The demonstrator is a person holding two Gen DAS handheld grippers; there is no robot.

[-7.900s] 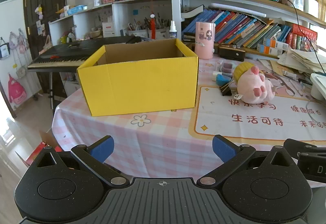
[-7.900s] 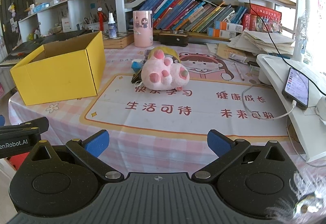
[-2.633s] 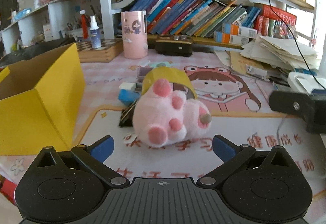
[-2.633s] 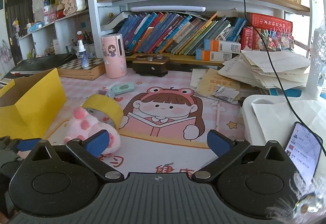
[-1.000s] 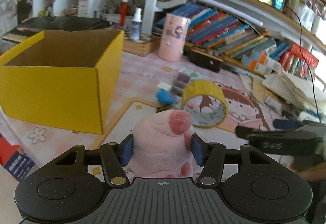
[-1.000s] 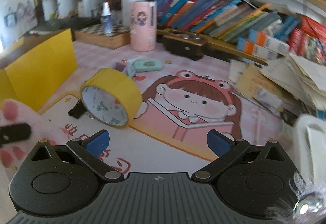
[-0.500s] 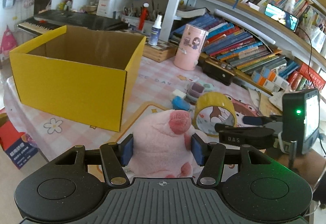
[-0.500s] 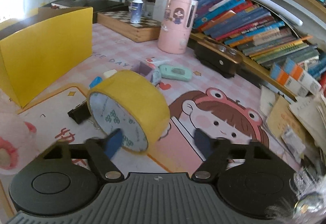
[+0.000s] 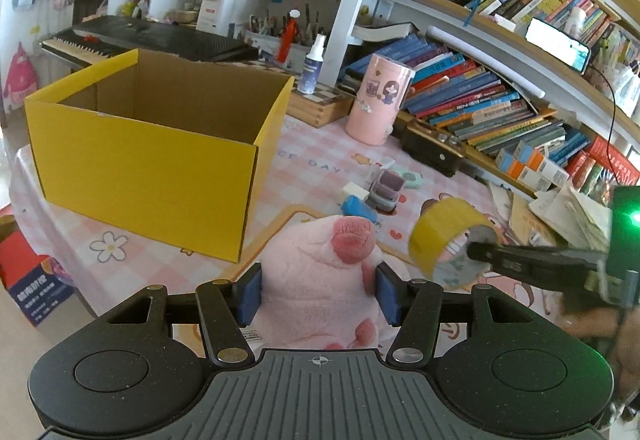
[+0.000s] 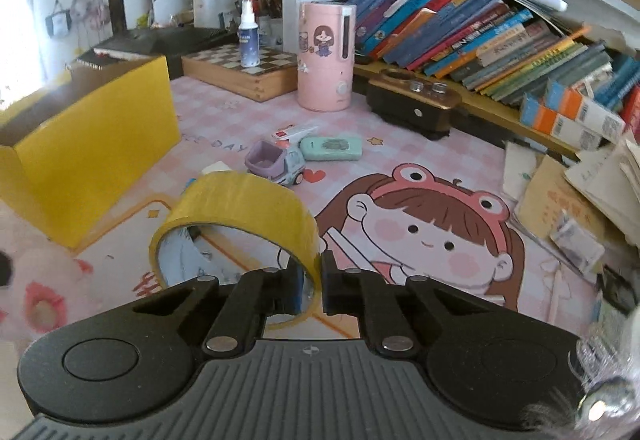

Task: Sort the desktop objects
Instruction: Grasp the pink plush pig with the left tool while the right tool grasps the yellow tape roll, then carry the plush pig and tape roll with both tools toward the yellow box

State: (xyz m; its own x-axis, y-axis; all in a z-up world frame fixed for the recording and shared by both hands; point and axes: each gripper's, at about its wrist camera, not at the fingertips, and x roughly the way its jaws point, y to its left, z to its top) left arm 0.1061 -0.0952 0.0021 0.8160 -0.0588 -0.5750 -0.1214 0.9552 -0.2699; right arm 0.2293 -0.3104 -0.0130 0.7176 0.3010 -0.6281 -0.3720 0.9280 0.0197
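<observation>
My left gripper [image 9: 318, 294] is shut on a pink plush toy [image 9: 324, 272] and holds it above the table, right of the open yellow cardboard box [image 9: 156, 156]. My right gripper [image 10: 311, 290] is shut on the rim of a yellow tape roll [image 10: 236, 208], lifted off the mat. The roll [image 9: 444, 240] and the right gripper [image 9: 520, 260] also show in the left wrist view. The plush [image 10: 36, 280] is at the left edge of the right wrist view, beside the box [image 10: 88, 144].
On the pink tablecloth lie a purple toy truck [image 10: 276, 160], a mint case [image 10: 331, 148], a blue item [image 9: 358, 209], a pink cylinder [image 10: 326, 56], a black device [image 10: 414, 108] and a chessboard box [image 10: 244, 74]. Book shelves stand behind; papers [image 10: 592, 176] pile at right.
My right gripper has closed on the tape roll's rim and lifted it. My left gripper, still holding the plush, has risen and moved a little toward the box.
</observation>
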